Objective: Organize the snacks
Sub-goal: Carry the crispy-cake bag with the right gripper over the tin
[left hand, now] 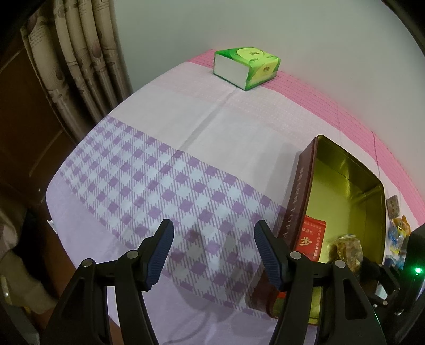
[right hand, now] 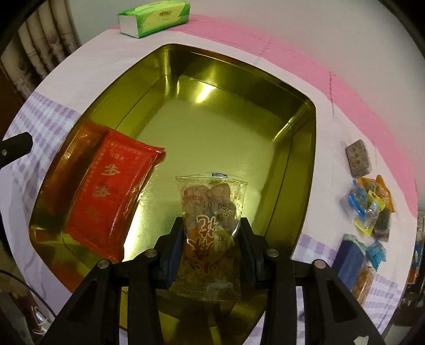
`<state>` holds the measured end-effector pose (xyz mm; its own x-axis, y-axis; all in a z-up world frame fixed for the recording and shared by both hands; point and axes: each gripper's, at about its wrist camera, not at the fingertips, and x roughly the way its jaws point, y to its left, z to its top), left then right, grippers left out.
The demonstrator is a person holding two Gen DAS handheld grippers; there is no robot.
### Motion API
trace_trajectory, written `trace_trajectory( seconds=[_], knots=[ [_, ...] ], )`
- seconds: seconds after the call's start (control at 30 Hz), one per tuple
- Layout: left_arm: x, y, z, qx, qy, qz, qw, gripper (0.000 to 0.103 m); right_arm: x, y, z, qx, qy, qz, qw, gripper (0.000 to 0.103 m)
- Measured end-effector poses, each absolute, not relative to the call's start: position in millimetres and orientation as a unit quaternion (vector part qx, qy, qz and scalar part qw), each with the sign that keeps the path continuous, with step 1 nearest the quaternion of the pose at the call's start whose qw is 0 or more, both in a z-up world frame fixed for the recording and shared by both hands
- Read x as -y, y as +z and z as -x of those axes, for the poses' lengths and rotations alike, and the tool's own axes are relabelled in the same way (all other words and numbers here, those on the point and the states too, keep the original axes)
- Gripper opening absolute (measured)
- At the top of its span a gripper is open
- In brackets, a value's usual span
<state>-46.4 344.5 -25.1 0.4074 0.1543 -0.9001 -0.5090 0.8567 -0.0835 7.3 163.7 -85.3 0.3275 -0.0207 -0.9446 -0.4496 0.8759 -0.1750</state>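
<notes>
A gold-lined tin box [right hand: 170, 61] with dark red outer walls stands on the tablecloth. Inside it, at the left, a red snack packet [right hand: 114, 191] leans against the wall. My right gripper [right hand: 211, 238] is shut on a clear packet of brown fried snacks [right hand: 212, 204] and holds it over the near part of the tin. In the left wrist view the tin [left hand: 300, 185] lies at the right, with the red packet [left hand: 310, 238] and the clear packet [left hand: 348, 249] showing inside. My left gripper [left hand: 213, 252] hovers open over the checked cloth, left of the tin, with nothing between its fingers.
A green tissue pack [right hand: 154, 18] lies at the table's far edge by the wall. Several small wrapped snacks [right hand: 372, 207] and a brown block [right hand: 357, 158] lie right of the tin. Curtains [left hand: 79, 53] and a wooden cabinet stand beyond the table's left edge.
</notes>
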Motion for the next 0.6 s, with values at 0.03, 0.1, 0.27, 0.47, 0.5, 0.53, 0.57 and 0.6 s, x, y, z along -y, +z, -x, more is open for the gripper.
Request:
trace_trajectory(
  seconds=[0.03,0.1,0.27,0.47,0.5,0.53,0.57,0.6],
  knots=[
    [-344.6,-25.3,46.4,-0.506,0.202,0.175,0.820,0.064,-164.0,-85.4,-7.0,-0.563,0.132,0.211,0.788,0.037],
    [-344.3,-25.2,46.4,-0.505,0.202,0.175,0.820,0.064,-164.2,-84.5,-5.8,-0.560,0.125,0.216,0.790,0.037],
    [-342.6,-25.6,45.6,-0.505,0.201,0.170,0.822,0.064,-166.0,-83.0,-6.2,-0.561,0.121,0.214,0.791,0.036],
    [-340.4,-25.1,45.1,-0.504,0.197,0.168,0.824,0.064,-165.2,-81.6,-10.3,-0.561,0.125,0.213,0.790,0.038],
    [-340.3,-25.0,44.5,-0.504,0.196,0.167,0.824,0.064,-162.6,-81.3,-11.7,-0.561,0.126,0.212,0.790,0.038],
    [-340.3,-24.9,44.6,-0.504,0.196,0.168,0.824,0.064,-162.8,-81.0,-12.0,-0.562,0.129,0.211,0.790,0.040],
    [-340.5,-24.9,44.5,-0.504,0.196,0.169,0.824,0.064,-161.8,-80.8,-11.9,-0.561,0.132,0.212,0.789,0.042],
    [-340.3,-24.5,44.8,-0.503,0.196,0.169,0.824,0.064,-162.8,-80.8,-12.2,-0.560,0.133,0.214,0.789,0.043]
  ],
)
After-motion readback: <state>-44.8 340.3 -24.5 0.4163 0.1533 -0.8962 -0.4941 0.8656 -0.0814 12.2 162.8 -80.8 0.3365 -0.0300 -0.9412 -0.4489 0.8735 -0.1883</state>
